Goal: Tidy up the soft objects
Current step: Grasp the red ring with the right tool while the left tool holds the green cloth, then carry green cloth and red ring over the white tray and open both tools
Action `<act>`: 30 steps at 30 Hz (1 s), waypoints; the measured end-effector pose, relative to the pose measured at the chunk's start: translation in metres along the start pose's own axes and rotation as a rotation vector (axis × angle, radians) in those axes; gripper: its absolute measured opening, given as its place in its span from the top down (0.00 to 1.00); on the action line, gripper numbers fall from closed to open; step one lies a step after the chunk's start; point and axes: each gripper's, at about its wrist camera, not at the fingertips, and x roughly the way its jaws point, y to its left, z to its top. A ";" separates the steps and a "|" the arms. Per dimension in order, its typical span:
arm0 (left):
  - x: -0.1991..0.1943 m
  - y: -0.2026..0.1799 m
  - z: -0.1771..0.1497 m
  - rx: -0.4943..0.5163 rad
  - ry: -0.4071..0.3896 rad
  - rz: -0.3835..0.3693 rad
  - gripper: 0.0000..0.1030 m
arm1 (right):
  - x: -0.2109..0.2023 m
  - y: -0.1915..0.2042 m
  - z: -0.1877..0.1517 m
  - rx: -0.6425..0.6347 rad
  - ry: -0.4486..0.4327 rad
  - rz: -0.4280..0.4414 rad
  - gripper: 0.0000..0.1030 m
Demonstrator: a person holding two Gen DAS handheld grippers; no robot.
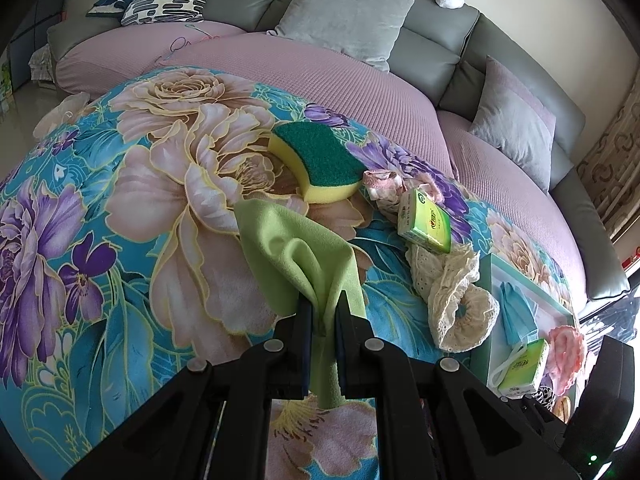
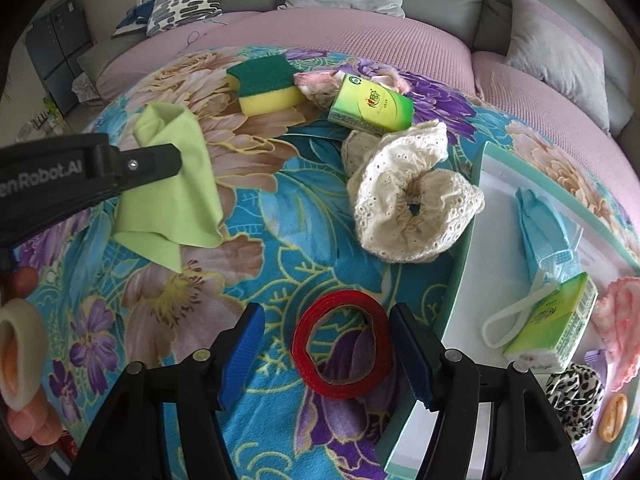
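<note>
On floral blanket (image 2: 280,220), sponge (image 2: 264,84), grey sofa (image 1: 440,40) behind

Both tools are showing black plastic frames with angular cut-outs and round silver rivets at the pivots. The right gripper (image 2: 327,354) is wearing ribbed blue pads (image 2: 242,354) on its fingers. The left gripper (image 1: 324,306) is carrying white lettering reading "enRobot.AI" along its black side.

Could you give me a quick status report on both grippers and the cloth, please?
Left gripper shut on green cloth, cloth partly lifted. Right gripper open around red ring, not gripping. Tray to the right, nothing blocking.
</note>
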 end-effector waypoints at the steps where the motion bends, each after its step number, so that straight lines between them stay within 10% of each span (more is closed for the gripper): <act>1: 0.000 0.000 0.000 0.000 0.000 0.000 0.90 | -0.001 0.000 0.000 0.000 0.000 0.004 0.40; 18: 0.000 -0.001 0.000 0.009 -0.001 0.006 0.90 | -0.003 -0.001 -0.002 -0.013 -0.007 -0.036 0.51; 30: -0.037 -0.019 0.006 0.041 -0.123 -0.034 0.90 | -0.054 -0.023 0.002 0.089 -0.175 0.009 0.51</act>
